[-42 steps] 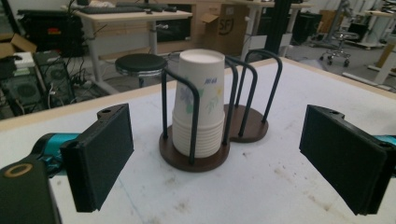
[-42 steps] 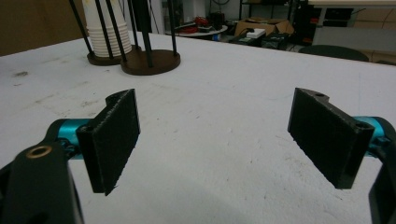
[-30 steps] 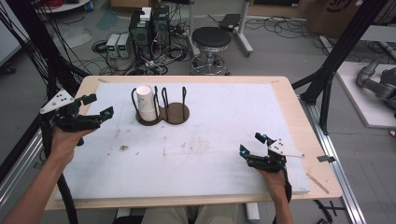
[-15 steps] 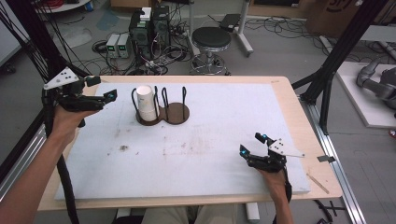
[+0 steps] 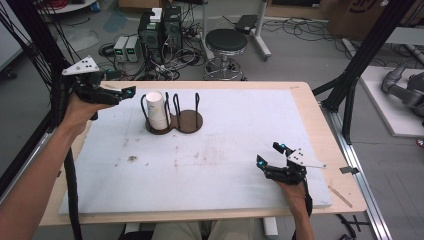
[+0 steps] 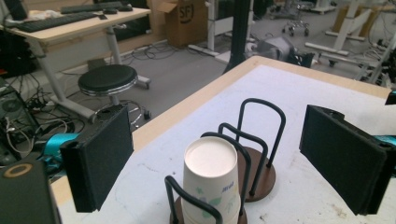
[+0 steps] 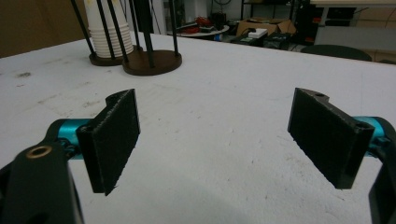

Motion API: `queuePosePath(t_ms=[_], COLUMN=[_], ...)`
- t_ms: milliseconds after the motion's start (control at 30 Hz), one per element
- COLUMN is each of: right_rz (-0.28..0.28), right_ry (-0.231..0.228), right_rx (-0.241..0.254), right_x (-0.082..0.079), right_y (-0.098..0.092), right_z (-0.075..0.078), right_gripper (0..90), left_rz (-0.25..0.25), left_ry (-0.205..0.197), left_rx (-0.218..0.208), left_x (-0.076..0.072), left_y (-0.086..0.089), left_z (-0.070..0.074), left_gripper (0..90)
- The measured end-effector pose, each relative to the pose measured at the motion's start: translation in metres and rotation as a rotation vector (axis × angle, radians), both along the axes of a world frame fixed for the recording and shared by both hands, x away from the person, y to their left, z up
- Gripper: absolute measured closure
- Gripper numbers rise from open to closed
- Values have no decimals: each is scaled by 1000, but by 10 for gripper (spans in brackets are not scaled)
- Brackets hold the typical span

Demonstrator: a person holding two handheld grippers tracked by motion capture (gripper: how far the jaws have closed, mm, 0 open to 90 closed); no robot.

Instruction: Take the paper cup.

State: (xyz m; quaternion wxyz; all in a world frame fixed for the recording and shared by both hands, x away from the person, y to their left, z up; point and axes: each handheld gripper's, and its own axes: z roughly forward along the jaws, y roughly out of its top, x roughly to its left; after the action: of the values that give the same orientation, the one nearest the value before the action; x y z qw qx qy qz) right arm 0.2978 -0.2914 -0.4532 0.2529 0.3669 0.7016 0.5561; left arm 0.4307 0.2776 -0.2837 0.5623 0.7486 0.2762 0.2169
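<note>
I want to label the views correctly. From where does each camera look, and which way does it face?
High view: above the person's side, looking forward and down on the table; both forearms and grippers show.
Left gripper view: rides the left gripper, facing the paper cups in the holder.
Right gripper view: rides the right gripper, low over the table.
All three share cups and holder.

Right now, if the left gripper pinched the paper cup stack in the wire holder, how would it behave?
The paper cup stack looks thin-walled, so it would probably crush under a hard squeeze. Likely light; it should lift easily. The wire holder hoops hug it, so a sideways pull might drag the holder.
</note>
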Motion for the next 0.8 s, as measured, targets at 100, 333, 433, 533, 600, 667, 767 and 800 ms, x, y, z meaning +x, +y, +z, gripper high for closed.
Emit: queuePosePath(t_ms=[100, 333, 433, 533, 600, 667, 767, 800], right_rz=[0, 4, 2, 2, 3, 3, 2, 5], right_ry=[1, 6, 9, 8, 8, 6, 6, 10], right_rx=[2, 2, 2, 3, 2, 2, 1, 3], right_x=[0, 1, 1, 1, 1, 1, 1, 1], right_y=[0, 0, 0, 0, 0, 0, 0, 0], right_z=[0, 0, 0, 0, 0, 0, 0, 0], right_gripper=[171, 171, 171, 171, 171, 171, 171, 171], left_rz=[-43, -117, -136, -151, -166, -183, -194, -201], left_ry=[-5, -4, 5, 37, 54, 62, 79, 92], left_rx=[39, 93, 97, 150, 181, 195, 220, 238], left_x=[11, 24, 31, 37, 42, 47, 53, 55], left_y=[-6, -12, -15, -20, -24, -27, -30, -31], left_z=[5, 7, 7, 8, 8, 10, 13, 13], left_gripper=[98, 98, 98, 98, 99, 103, 103, 104])
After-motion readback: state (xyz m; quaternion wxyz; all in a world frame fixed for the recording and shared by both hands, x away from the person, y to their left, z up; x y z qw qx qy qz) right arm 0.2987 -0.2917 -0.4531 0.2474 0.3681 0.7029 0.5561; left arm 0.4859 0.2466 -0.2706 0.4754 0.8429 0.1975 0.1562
